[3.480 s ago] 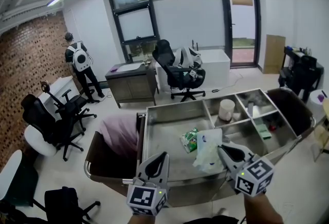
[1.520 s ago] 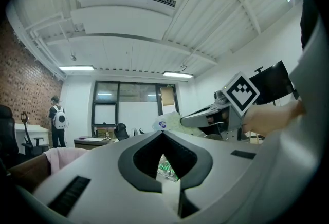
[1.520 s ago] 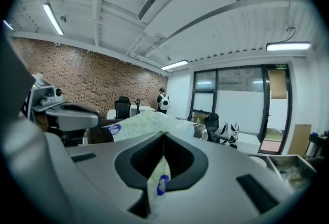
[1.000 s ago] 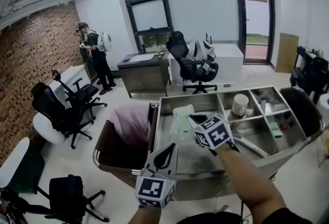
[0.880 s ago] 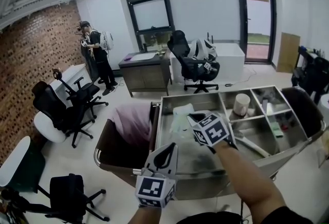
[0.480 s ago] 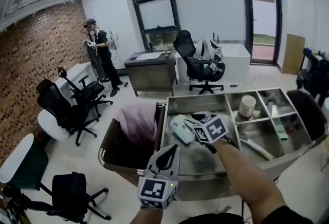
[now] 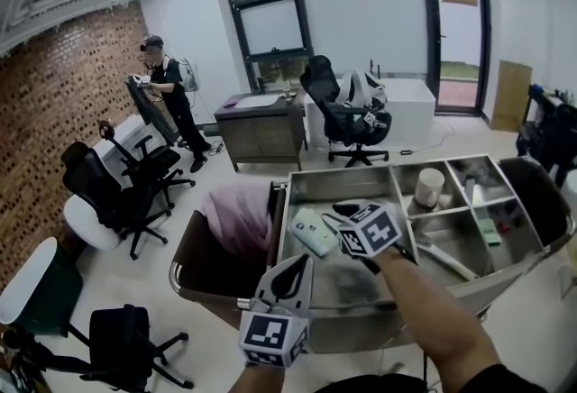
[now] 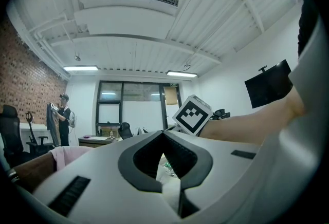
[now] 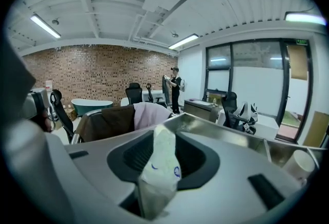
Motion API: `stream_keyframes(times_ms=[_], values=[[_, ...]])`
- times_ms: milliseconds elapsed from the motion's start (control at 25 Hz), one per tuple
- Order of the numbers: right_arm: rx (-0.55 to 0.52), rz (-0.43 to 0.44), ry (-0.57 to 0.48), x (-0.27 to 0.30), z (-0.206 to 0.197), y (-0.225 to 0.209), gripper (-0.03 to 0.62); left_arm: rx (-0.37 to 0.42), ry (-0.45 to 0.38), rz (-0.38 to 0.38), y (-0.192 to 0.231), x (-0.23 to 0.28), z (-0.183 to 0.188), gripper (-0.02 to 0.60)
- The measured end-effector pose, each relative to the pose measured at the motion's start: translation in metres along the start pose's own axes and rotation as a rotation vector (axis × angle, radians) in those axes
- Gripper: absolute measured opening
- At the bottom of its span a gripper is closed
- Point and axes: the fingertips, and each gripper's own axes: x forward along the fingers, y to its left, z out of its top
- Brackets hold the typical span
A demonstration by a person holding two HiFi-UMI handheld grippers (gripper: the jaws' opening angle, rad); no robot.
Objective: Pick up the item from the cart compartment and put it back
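Observation:
A white, pale-green packet (image 7: 312, 232) is low in the large compartment of the steel cart (image 7: 341, 177), at the tips of my right gripper (image 7: 337, 214). In the right gripper view the packet (image 9: 160, 166) stands edge-on between the jaws. There is dark space on both sides of it, and the pads do not press on it. The right gripper (image 9: 164, 138) is open and its jaws are closing a little. My left gripper (image 7: 296, 263) hangs over the cart's front edge. Seen from the left gripper view, the left gripper (image 8: 163, 133) has its tips together and holds nothing.
A white cup (image 7: 428, 187) and small items (image 7: 489, 233) sit in the cart's right compartments. A brown bag with pink cloth (image 7: 236, 215) hangs on the cart's left end. Office chairs (image 7: 122, 193), a desk (image 7: 261, 125) and a standing person (image 7: 164, 85) are beyond.
The right gripper carried the packet from the front of the cart to the far left of the big compartment. The packet has tipped from upright to lying lower. The left gripper barely moved.

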Motion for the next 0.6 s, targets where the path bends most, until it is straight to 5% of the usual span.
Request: stream_keyframes(times_ms=[80, 600], values=[[-0.005, 0.001, -0.011, -0.007, 0.001, 0.002, 0.022, -0.007, 0.002, -0.006, -0.004, 0.0, 0.0, 0.0], [0.068, 0.005, -0.149, -0.062, 0.013, 0.01, 0.02, 0.007, 0.017, -0.014, -0.015, -0.004, -0.001, 0.0]])
